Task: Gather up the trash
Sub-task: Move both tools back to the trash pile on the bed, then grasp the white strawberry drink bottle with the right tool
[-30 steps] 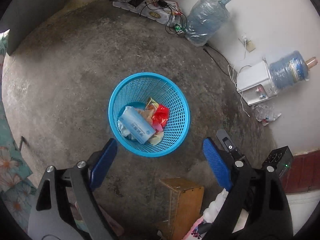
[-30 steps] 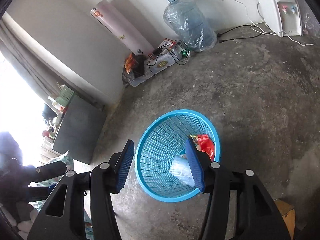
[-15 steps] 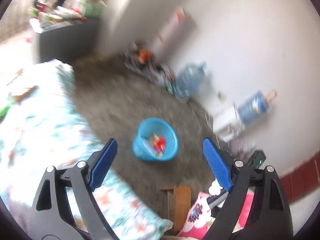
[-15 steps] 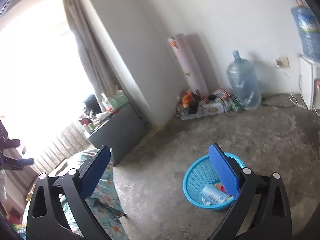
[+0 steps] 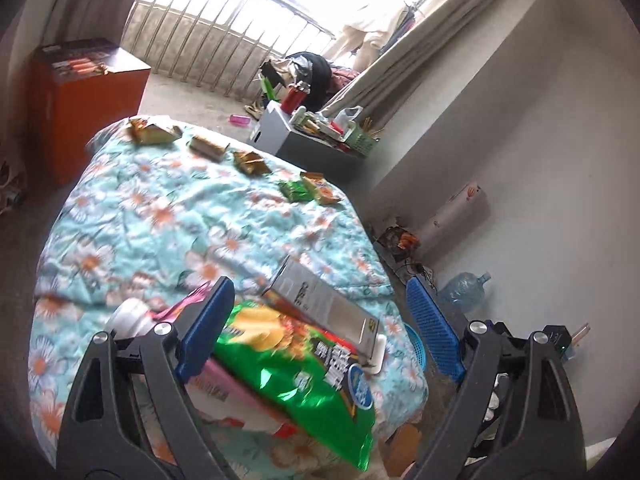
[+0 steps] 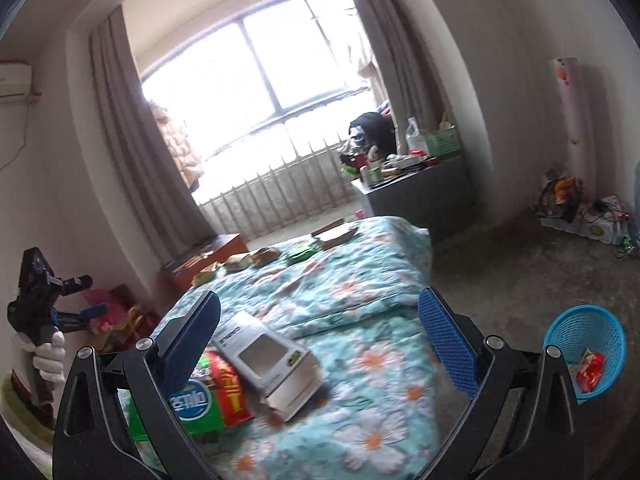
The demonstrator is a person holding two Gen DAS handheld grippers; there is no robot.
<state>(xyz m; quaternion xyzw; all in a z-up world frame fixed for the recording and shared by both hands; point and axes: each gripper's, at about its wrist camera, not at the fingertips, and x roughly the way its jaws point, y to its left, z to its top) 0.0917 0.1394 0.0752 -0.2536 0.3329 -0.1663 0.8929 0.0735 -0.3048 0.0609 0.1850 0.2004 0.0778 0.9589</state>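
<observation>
Left hand-held gripper (image 5: 320,332) (jaws wide) above green chip bag (image 5: 296,376), grey carton (image 5: 320,304), floral quilt (image 5: 160,216)

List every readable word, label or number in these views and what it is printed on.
Green chip bag: Chinese print in white and on a blue oval, too blurred to read.
Grey windowed carton: small black print and a round yellow mark, too small to read.
Wrappers at the far bed edge: unreadable.
Nothing else legible.

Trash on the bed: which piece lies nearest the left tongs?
The green chip bag, right between the open left tongs, under the grey carton; the other wrappers lie along the far edge.
</observation>
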